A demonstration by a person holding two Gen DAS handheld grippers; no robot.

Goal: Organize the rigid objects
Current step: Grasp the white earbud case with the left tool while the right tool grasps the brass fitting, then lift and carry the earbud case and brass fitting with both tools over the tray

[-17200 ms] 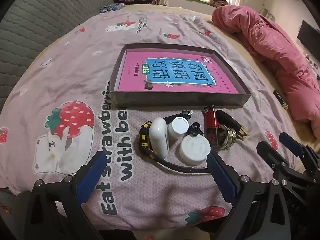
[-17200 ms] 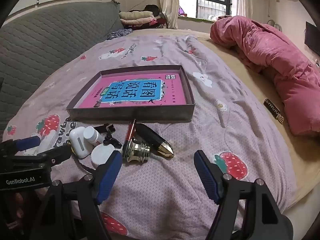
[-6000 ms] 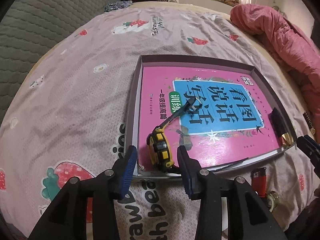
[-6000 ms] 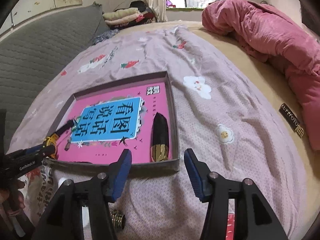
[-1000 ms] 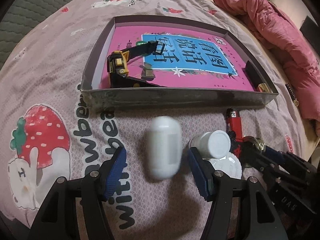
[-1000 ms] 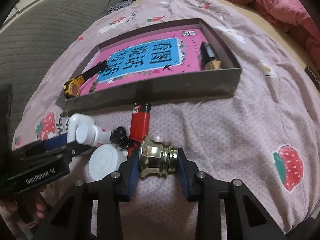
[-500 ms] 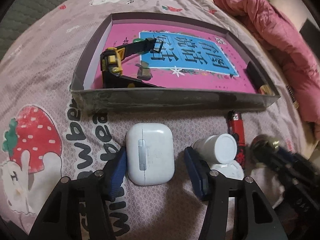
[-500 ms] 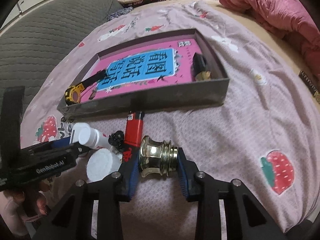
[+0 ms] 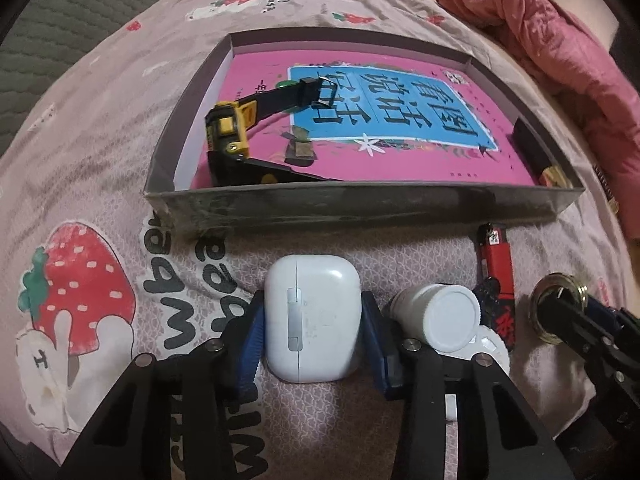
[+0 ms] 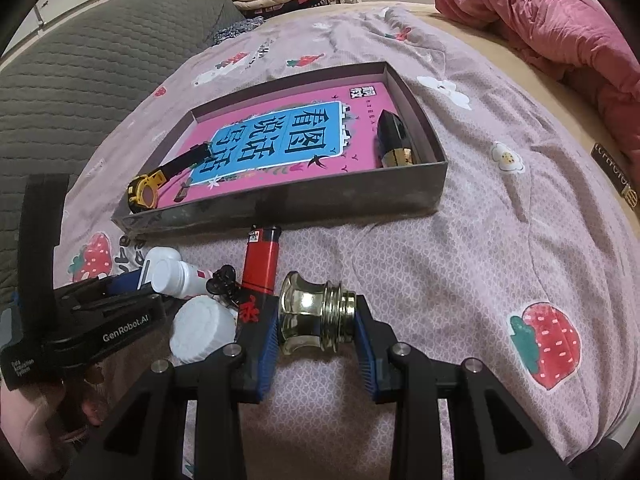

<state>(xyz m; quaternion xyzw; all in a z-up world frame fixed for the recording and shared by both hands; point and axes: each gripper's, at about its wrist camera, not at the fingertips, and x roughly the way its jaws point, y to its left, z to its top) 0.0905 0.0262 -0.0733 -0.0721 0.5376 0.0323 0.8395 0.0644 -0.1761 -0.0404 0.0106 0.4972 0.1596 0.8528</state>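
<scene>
A pink quilt (image 10: 552,20) lies bunched on the strawberry-print bedsheet (image 10: 500,248).

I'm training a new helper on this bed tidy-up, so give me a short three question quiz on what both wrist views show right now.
1. True or false: the red lighter already lies inside the grey tray.
2. Which does the left tool grip? A) white earbud case B) white bottle C) yellow-and-black watch
3. Name the shiny thing between the right tool's pads.

Key
1. False: it lies on the bedspread in front of the tray.
2. A; the jaws have just been closing on it.
3. The brass fitting.
</scene>
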